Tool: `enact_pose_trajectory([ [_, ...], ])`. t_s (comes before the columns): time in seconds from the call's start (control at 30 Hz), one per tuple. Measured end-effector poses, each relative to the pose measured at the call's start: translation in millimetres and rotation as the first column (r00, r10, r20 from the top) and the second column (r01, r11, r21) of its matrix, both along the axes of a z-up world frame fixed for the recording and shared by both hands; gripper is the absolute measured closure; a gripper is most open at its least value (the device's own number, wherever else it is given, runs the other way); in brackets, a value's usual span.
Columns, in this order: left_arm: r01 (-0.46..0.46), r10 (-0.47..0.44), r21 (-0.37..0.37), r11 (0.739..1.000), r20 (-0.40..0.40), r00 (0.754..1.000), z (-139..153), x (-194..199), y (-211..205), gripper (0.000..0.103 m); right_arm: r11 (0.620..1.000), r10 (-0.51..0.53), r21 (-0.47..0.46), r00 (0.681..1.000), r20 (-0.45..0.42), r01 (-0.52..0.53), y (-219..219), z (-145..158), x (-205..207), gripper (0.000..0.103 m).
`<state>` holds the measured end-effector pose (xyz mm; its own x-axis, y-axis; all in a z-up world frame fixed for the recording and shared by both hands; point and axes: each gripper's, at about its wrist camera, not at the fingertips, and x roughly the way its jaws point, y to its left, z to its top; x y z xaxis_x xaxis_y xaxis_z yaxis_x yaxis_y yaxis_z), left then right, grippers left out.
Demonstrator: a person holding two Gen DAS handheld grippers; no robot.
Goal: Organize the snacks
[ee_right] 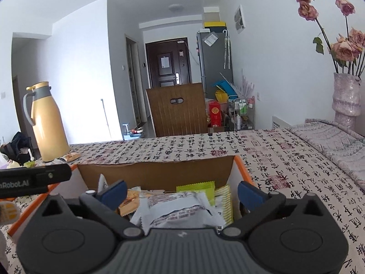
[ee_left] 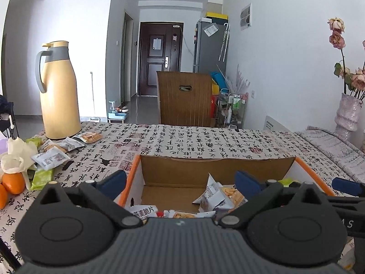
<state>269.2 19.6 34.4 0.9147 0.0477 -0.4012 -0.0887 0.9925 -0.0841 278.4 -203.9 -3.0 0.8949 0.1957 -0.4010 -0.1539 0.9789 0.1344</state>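
Both tongs are held spread wide and empty over the near part of an orange-edged cardboard box (ee_left: 228, 171). The left tongs (ee_left: 180, 182) hang above the box's left half, the right tongs (ee_right: 181, 190) above its right half; nothing is held between the blue pads (ee_left: 114, 180) of either.

Inside the box, nearest the right tongs, a white crinkled snack packet (ee_right: 178, 212) is seen lying on top of the heap, with light-green packets (ee_right: 198, 188) just behind it and an orange cracker packet (ee_right: 130, 202) to its left. Under the left tongs, a white-and-blue packet (ee_left: 214, 196) stands tilted on its edge near the middle of the box floor, and more packets lie at the near wall, partly hidden by the tool body.

Further off, on the left of the tabletop (ee_left: 182, 139), loose snack packets (ee_left: 51, 158) remain unsorted beside oranges (ee_left: 13, 182), crumpled tissue and a tall yellow thermos (ee_left: 58, 91). These are judged to be the items left to gather.

Such packets are likely very light, soft and air-filled, with slick film that can slide between pads. The contents appear to be crackers or crisps and could be crushed, so a gentle squeeze is advised. A hold is best taken across the flat sealed end or a narrow side edge, where the film is doubled and stiffer, not across the puffed middle.

At the far right a vase of dried roses (ee_right: 346, 96) is seen, well apart from the work.
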Motion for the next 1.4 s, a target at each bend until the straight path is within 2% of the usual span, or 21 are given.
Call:
enact_pose_trajectory([
  [0.37,-0.019,0.019,0.010,1.000,0.054,0.998,23.3,-24.3,-2.8,0.000,1.000,-0.011,-0.008,1.000,0.019,0.011,-2.0,14.4,-13.2,0.000],
  [0.7,0.004,-0.006,0.034,0.999,0.076,0.997,33.2,-82.8,-1.2,0.000,1.000,0.004,-0.018,1.000,0.026,-0.004,-10.4,22.4,-66.8,0.000],
  [1.03,0.009,-0.011,0.040,0.999,0.054,0.998,15.8,-151.0,3.6,0.000,0.999,0.026,-0.035,1.000,0.014,-0.026,-24.7,17.1,-143.4,0.000],
  [1.4,0.070,-0.067,0.032,0.997,-0.081,0.994,-30.2,-191.9,1.3,0.000,0.998,0.051,-0.036,0.997,-0.063,-0.053,-30.1,-8.0,-197.0,0.000],
])
